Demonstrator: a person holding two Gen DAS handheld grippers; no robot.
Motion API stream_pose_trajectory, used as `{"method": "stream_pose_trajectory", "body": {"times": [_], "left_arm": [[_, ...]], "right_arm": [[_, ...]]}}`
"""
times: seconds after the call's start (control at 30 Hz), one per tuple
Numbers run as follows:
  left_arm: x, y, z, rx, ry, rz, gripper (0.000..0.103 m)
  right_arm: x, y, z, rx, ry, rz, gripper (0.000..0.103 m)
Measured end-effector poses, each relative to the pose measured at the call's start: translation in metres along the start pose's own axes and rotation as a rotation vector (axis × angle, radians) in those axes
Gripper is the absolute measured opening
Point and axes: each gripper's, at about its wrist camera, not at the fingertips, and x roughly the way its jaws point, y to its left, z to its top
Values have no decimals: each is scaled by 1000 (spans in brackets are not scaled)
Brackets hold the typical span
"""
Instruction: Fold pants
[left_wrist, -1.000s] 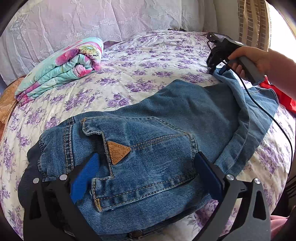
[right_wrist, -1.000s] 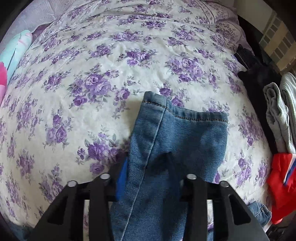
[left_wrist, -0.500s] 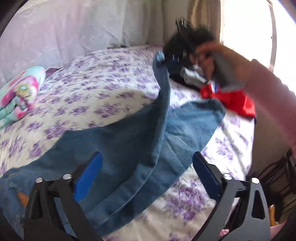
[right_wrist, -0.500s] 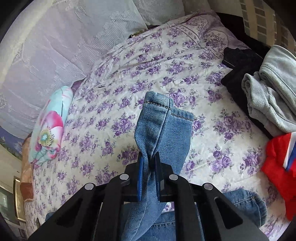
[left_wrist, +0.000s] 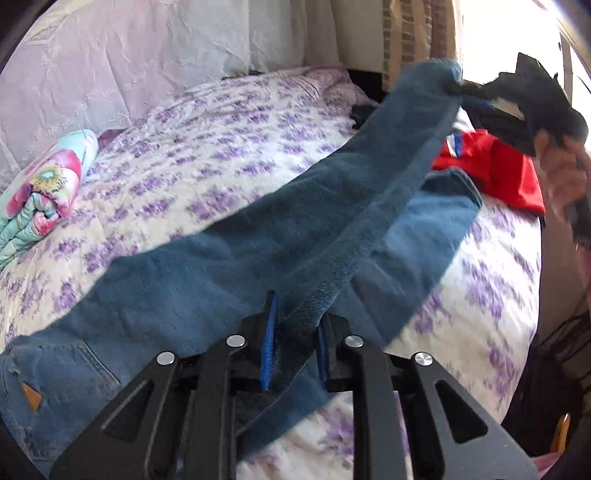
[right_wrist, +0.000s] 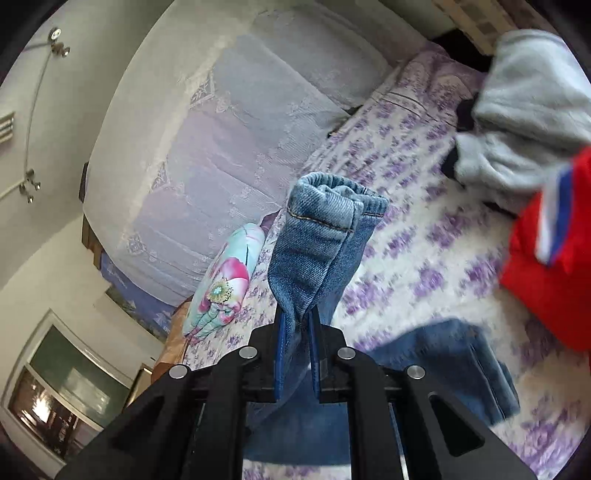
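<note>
Spanning the floral bedspread (left_wrist: 229, 155), the blue jeans (left_wrist: 207, 266) lie waist toward the left, one leg lifted off the bed and the other flat beneath it. Judged step: carry the raised leg over to fold; keep the fabric taut between both grips and edges aligned. Right gripper (right_wrist: 297, 332) is pinched on the hem cuff, held high near the red garment (left_wrist: 495, 173), pointing slightly down. Left gripper (left_wrist: 293, 354), pads pressed on the leg's seam edge mid-length, tilts steeply downward.
</note>
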Motion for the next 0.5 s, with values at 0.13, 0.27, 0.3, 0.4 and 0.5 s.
{"method": "stream_pose_trajectory", "body": {"times": [0.13,0.27,0.3,0.4,0.5], "left_arm": [[11,1,-16,-12,43,-40,19],[12,6,-20,-36,24,-79,21],[12,8,-21,-45,18,-91,21],[10,10,-23,-54,3,-114,25],[9,12,-24,-72,1,-139,26]], "right_arm": [[-6,-80,-56,177,72,-90,12],[-19,-82,-66,166,66,-103,39],[-27,-72,-63,130,36,-123,51],[-45,-58,-58,110,-46,-207,64],[-44,-74,-51,235,-35,-328,64]]}}
